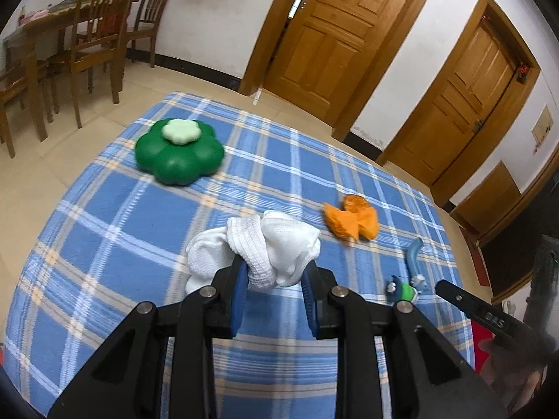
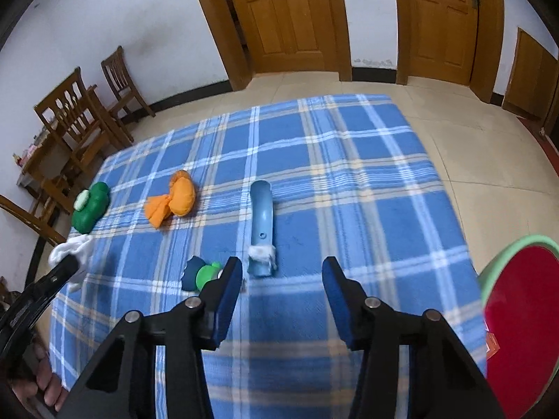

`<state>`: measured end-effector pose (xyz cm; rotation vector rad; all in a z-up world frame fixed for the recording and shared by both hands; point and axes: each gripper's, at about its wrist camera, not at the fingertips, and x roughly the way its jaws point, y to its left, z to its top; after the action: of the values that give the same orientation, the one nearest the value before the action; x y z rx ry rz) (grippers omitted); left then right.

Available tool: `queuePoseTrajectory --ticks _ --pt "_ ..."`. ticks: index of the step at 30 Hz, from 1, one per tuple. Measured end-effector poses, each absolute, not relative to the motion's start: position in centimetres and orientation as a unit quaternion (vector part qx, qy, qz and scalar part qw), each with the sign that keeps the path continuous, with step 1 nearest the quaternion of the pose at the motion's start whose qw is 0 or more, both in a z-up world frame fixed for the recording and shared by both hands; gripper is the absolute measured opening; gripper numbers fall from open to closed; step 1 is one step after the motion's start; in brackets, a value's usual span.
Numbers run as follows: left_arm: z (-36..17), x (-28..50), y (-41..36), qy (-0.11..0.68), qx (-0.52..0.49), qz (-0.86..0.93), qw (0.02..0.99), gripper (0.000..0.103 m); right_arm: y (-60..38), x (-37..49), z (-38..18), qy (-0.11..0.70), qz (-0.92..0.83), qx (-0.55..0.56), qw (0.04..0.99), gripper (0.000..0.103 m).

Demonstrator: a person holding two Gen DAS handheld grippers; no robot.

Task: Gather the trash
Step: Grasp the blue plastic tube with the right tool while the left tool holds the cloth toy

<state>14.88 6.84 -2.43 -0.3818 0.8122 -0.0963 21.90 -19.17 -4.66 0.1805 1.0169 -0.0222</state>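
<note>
My left gripper [image 1: 274,270] is shut on a crumpled white cloth [image 1: 258,248], held just above the blue plaid tablecloth [image 1: 104,230]; the cloth also shows in the right wrist view [image 2: 71,251]. An orange crumpled wrapper [image 1: 351,221] lies to the right; it also shows in the right wrist view [image 2: 173,200]. A blue curved plastic piece [image 2: 261,225] with white fluff at its end and a small green and dark blue piece [image 2: 201,274] lie just ahead of my right gripper [image 2: 282,276], which is open and empty.
A green flower-shaped box [image 1: 178,152] with a pale lid sits at the table's far left. A bin with a green rim and red liner [image 2: 520,317] stands by the table's right edge. Wooden chairs [image 1: 97,35] and doors [image 1: 332,35] are behind.
</note>
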Motion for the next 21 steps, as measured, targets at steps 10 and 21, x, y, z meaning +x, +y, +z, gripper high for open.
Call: queuePoseTrajectory --ticks 10,21 --pt "-3.2 14.6 8.2 0.389 -0.209 -0.066 0.895 0.028 -18.3 23.7 -6.5 0.503 -0.037 0.085 0.859 0.046" --pt "-3.1 14.0 7.5 0.392 -0.211 -0.081 0.892 0.028 -19.2 24.7 -6.6 0.500 -0.035 0.097 0.860 0.030"
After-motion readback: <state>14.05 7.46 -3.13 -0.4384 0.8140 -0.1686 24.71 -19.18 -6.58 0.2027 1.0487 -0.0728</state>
